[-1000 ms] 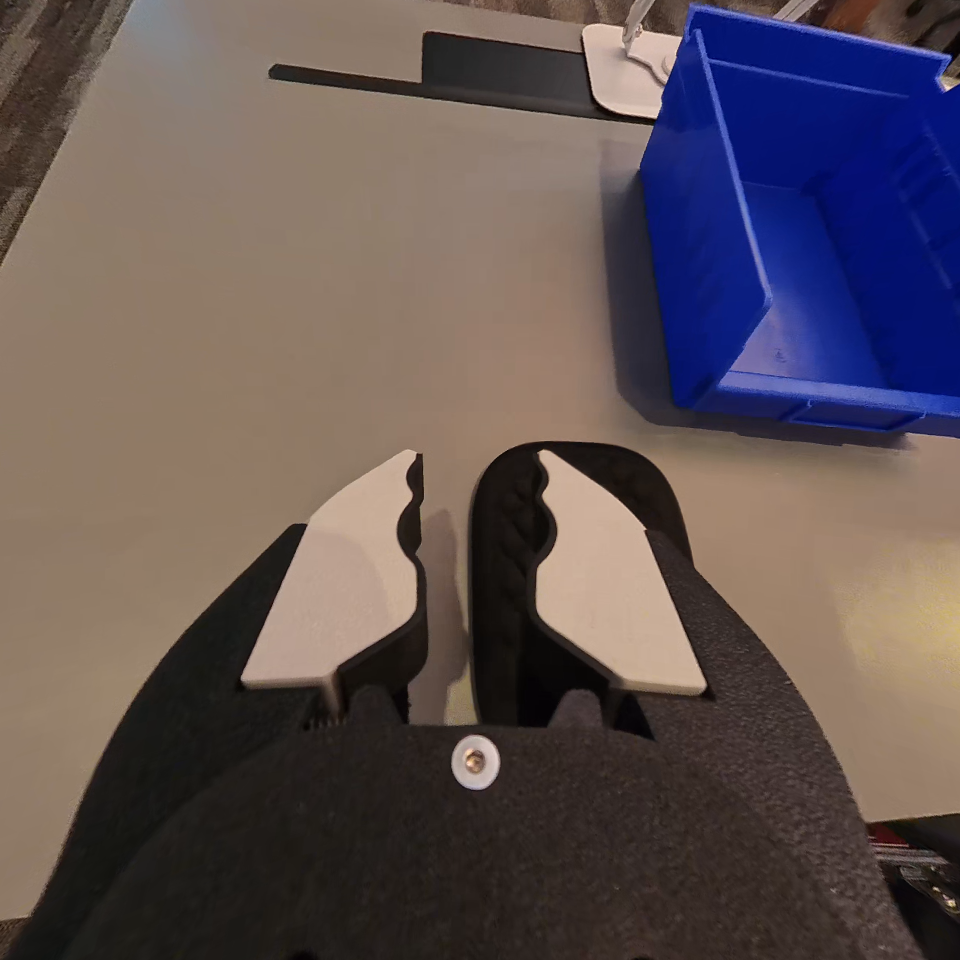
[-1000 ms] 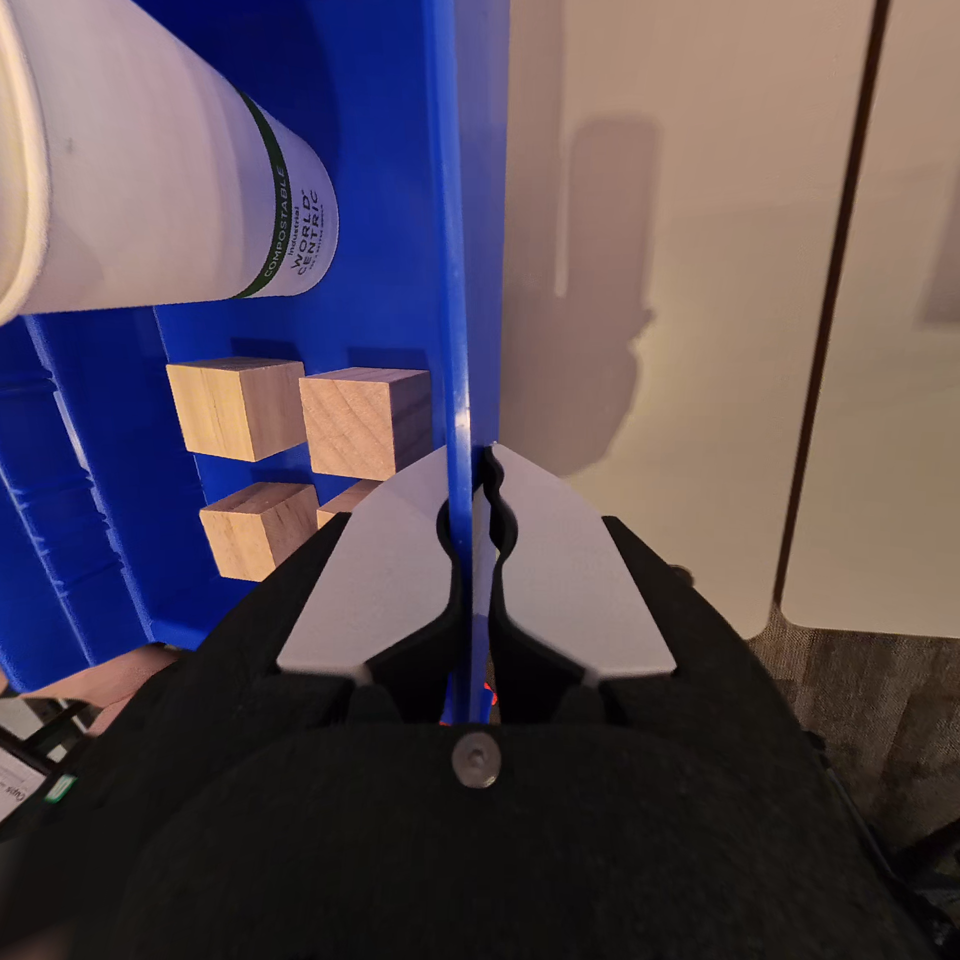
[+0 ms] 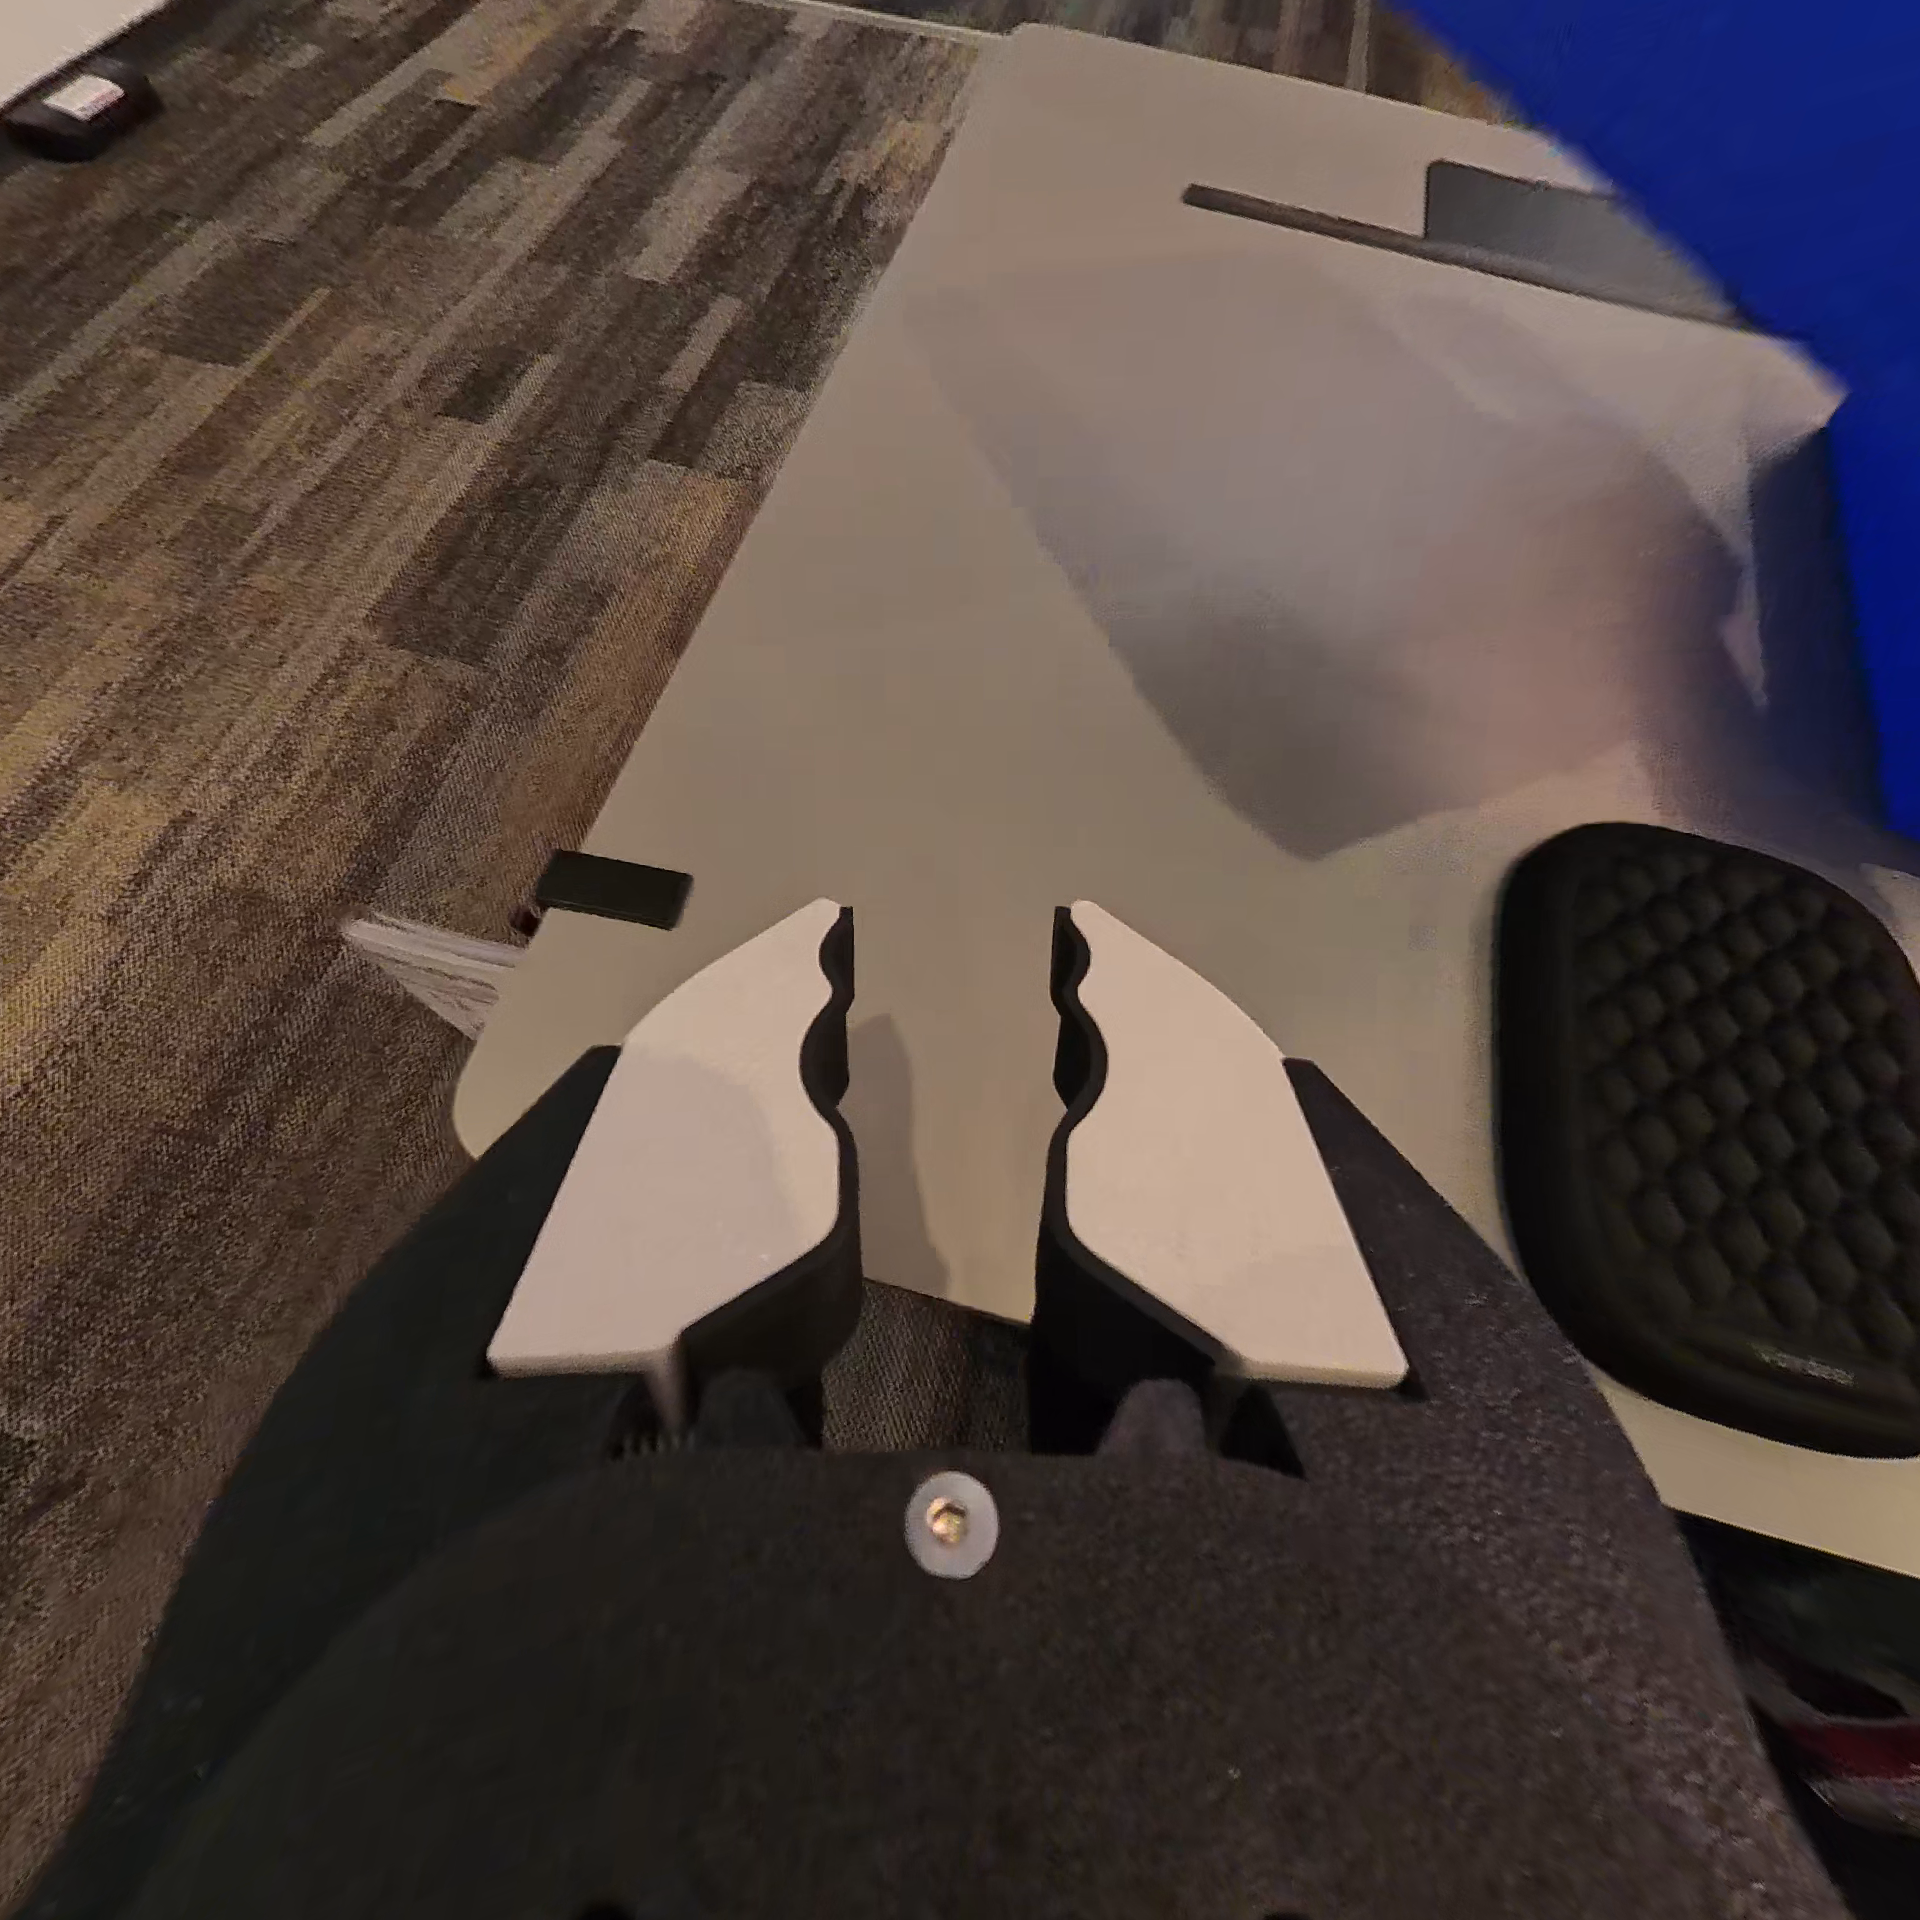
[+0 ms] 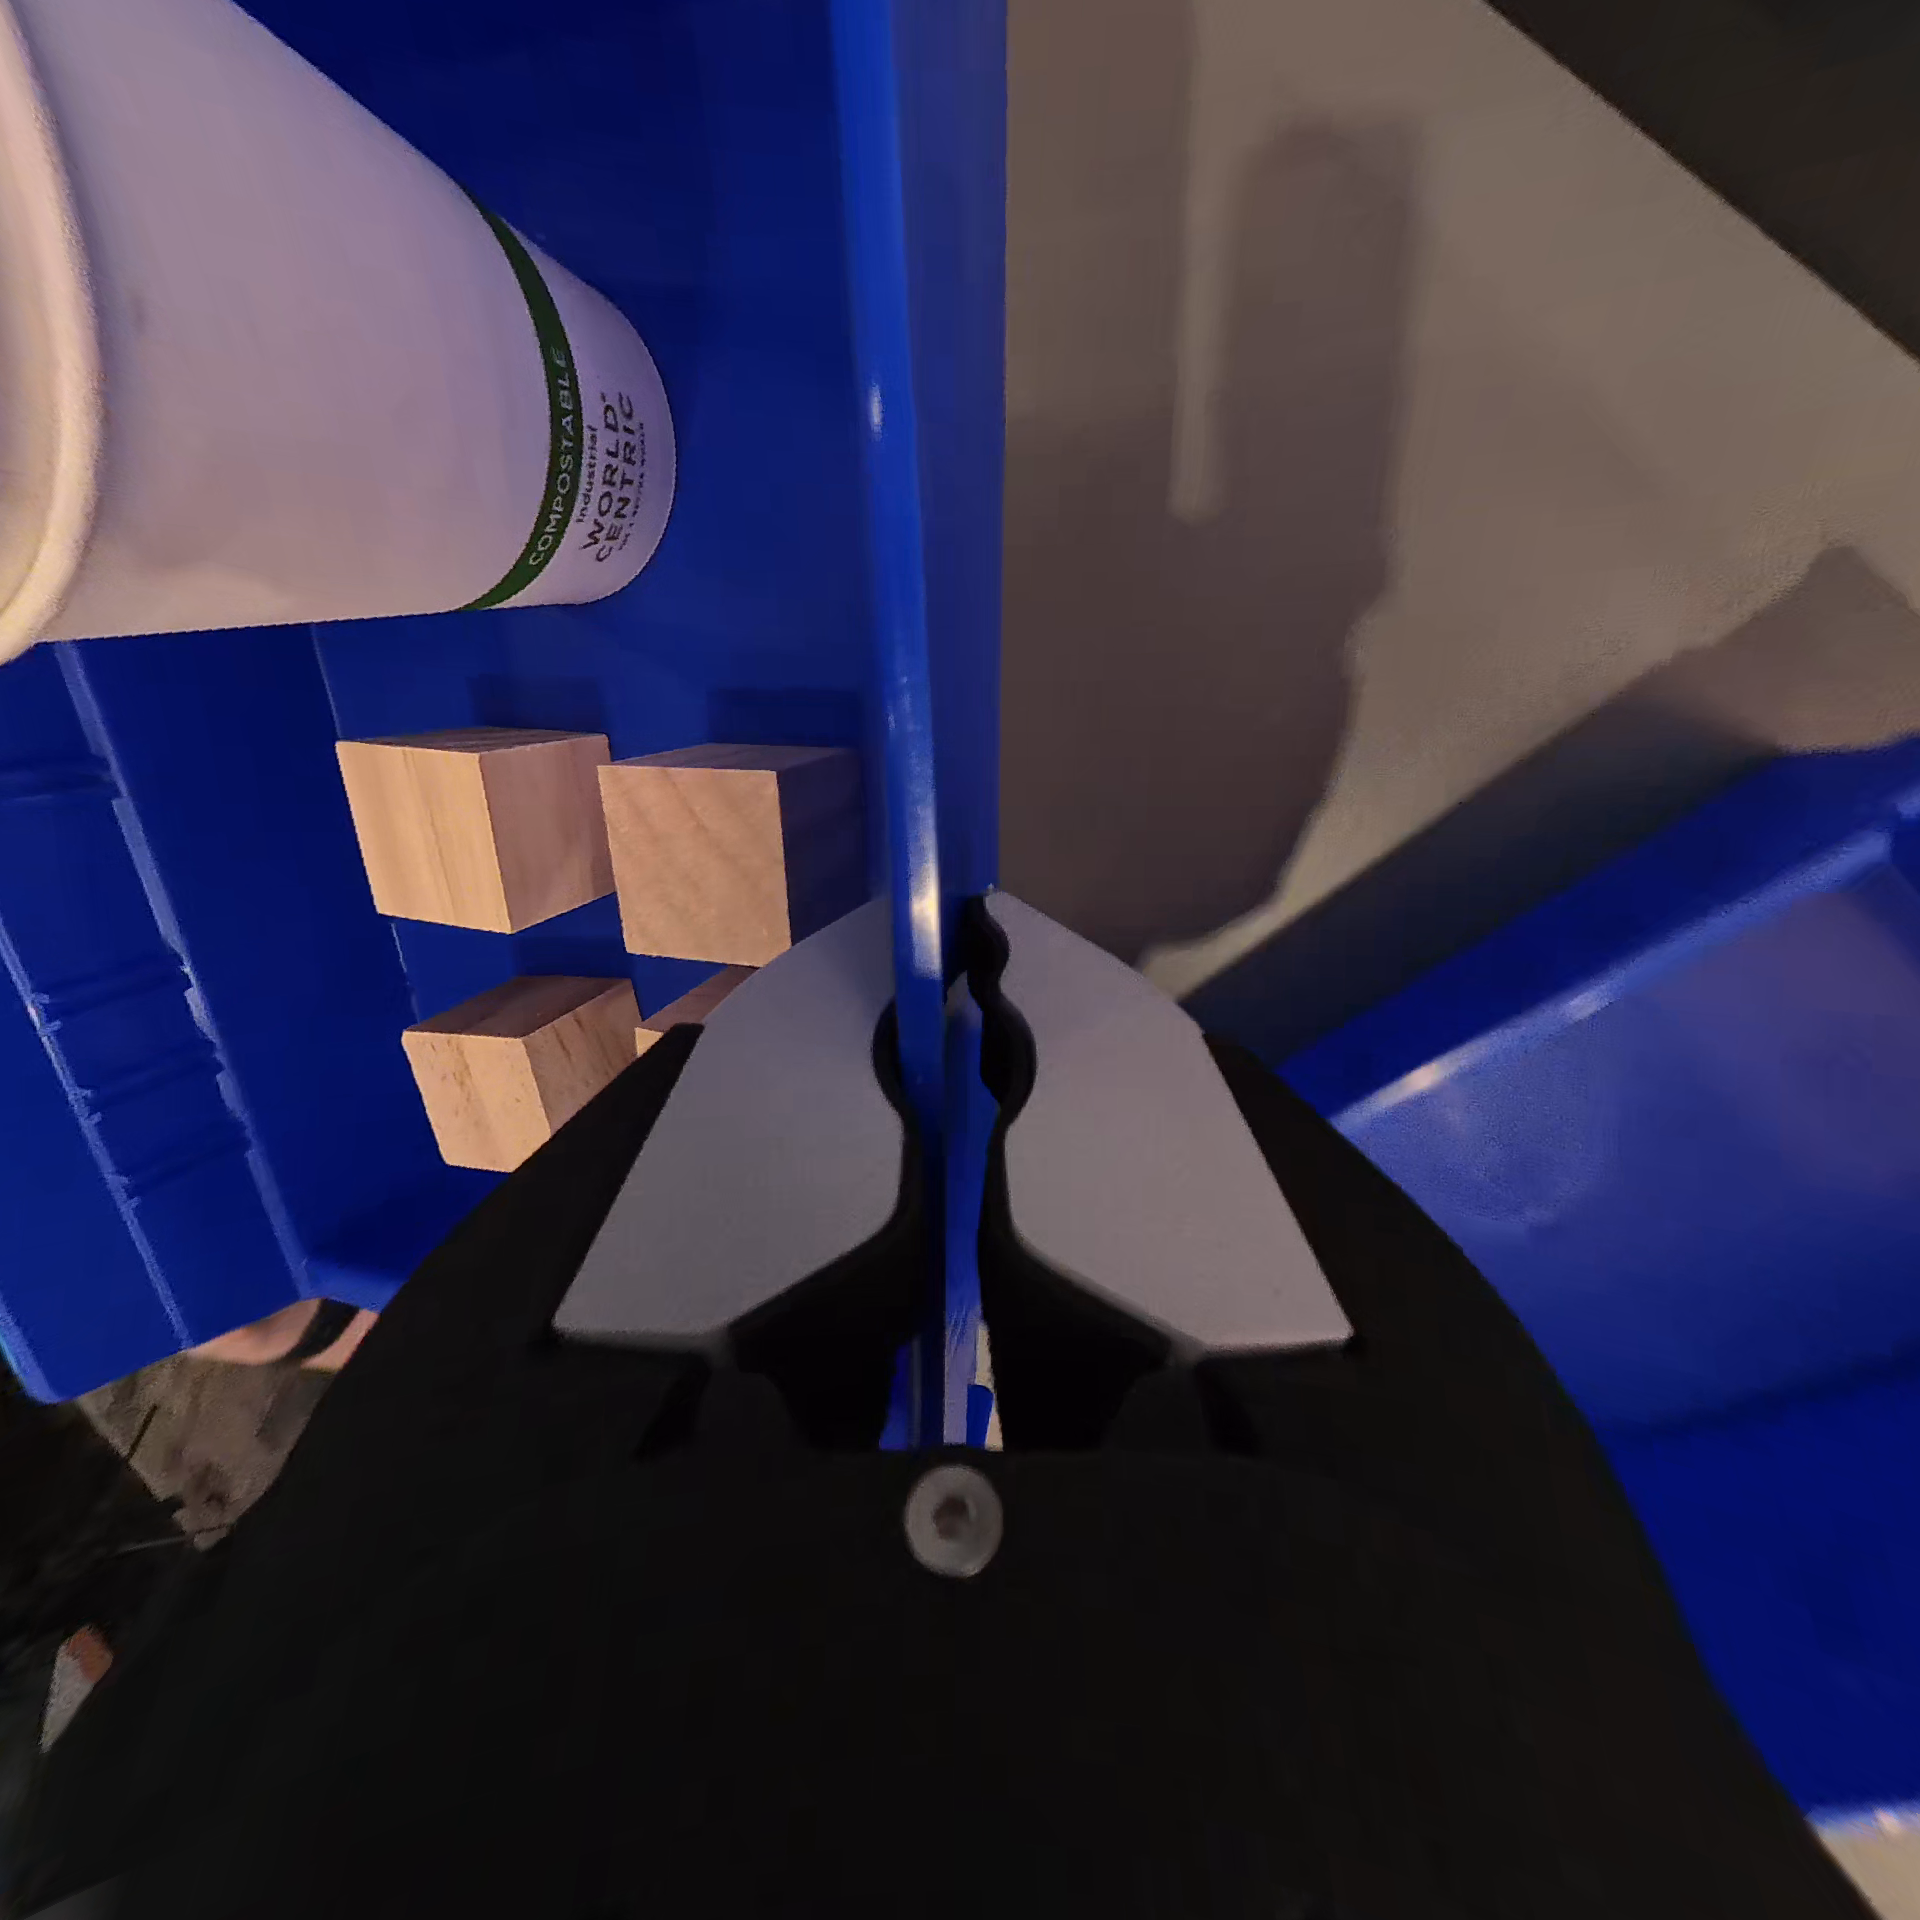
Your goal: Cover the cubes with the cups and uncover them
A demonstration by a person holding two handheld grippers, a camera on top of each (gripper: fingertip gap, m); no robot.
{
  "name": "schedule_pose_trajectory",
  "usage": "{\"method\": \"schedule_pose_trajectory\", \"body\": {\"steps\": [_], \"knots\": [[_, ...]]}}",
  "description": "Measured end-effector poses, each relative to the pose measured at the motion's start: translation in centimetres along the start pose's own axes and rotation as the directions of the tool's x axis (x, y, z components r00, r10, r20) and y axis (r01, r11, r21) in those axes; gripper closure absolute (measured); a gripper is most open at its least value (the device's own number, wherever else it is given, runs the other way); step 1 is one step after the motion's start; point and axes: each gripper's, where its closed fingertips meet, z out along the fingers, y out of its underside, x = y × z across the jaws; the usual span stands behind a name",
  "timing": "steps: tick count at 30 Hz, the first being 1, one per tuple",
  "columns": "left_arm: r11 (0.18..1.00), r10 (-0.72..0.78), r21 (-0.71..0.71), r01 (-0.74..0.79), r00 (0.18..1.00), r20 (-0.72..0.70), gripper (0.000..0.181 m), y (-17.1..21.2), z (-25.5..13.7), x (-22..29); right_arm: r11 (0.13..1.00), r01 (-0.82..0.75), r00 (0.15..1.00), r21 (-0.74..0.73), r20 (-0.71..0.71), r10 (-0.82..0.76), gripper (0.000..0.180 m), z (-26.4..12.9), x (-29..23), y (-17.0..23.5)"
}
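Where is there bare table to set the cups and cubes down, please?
The grey table is bare ahead of the left gripper, between the carpet edge and the black honeycomb pad. The blue bin clamped by the right gripper is crowded with a paper cup and wooden cubes.

Black tool point(image 3: 951, 920) bodies, pale grey fingers point(image 4: 1132, 1122), silver screws.

Right gripper point(image 4: 951, 925) clamped on a blue bin's side wall point(image 4: 914, 540) | white paper cup point(image 4: 312, 405) lying inside, above four wooden cubes point(image 4: 483, 826) | second blue bin point(image 4: 1662, 1143) to the right, on a pale table point(image 4: 1558, 436)
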Motion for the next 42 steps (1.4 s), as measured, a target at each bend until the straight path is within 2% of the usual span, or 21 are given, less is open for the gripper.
{"method": "schedule_pose_trajectory", "body": {"steps": [6, 12, 21, 26, 30, 32, 34, 38, 42], "knots": [[1.000, -0.009, 0.024, 0.009, 1.000, -0.007, 0.136, 0.1, 0.8, -0.3, 0.998, -0.053, 0.998, 0.016, -0.037, 0.054, 0.174, 6.7, 0.3, -1.8], [0.996, 0.002, 0.086, 0.006, 0.996, -0.093, 0.127, -1.4, 2.0, 2.3, 0.993, -0.099, 0.992, 0.062, -0.074, 0.103, 0.173, 10.9, 1.3, -1.6], [0.993, 0.057, 0.105, -0.049, 0.995, -0.081, 0.116, -4.3, 5.4, 5.5, 0.986, -0.160, 0.987, 0.042, -0.021, 0.161, 0.170, 14.2, -0.7, -0.3], [0.992, 0.103, 0.072, -0.103, 0.995, 0.004, 0.117, -4.9, 8.2, 5.8, 0.990, -0.137, 0.990, 0.039, -0.024, 0.138, 0.165, 14.2, -1.5, -0.2], [0.995, 0.104, -0.006, -0.104, 0.994, 0.027, 0.117, -4.4, 10.6, 6.1, 0.980, -0.178, 0.982, 0.087, 0.085, 0.171, 0.153, 13.0, -2.2, -0.7], [0.991, 0.134, -0.034, -0.131, 0.988, 0.078, 0.118, -4.3, 11.5, 5.7, 0.986, -0.137, 0.987, 0.097, 0.097, 0.128, 0.158, 11.6, -2.4, -0.8], [0.985, 0.164, -0.067, -0.158, 0.980, 0.109, 0.121, -4.3, 12.4, 5.5, 0.981, -0.094, 0.993, 0.170, 0.092, 0.079, 0.161, 9.5, -2.3, -1.7], [0.978, 0.187, -0.113, -0.173, 0.974, 0.125, 0.131, -4.1, 13.6, 5.4, 0.932, 0.056, 0.997, 0.359, 0.022, -0.068, 0.154, 3.9, -2.0, -3.3], [0.969, 0.219, -0.141, -0.203, 0.970, 0.106, 0.135, -3.6, 14.5, 5.6, 0.804, 0.294, 0.956, 0.517, -0.165, -0.243, 0.150, -2.0, -1.5, -2.7]]}}
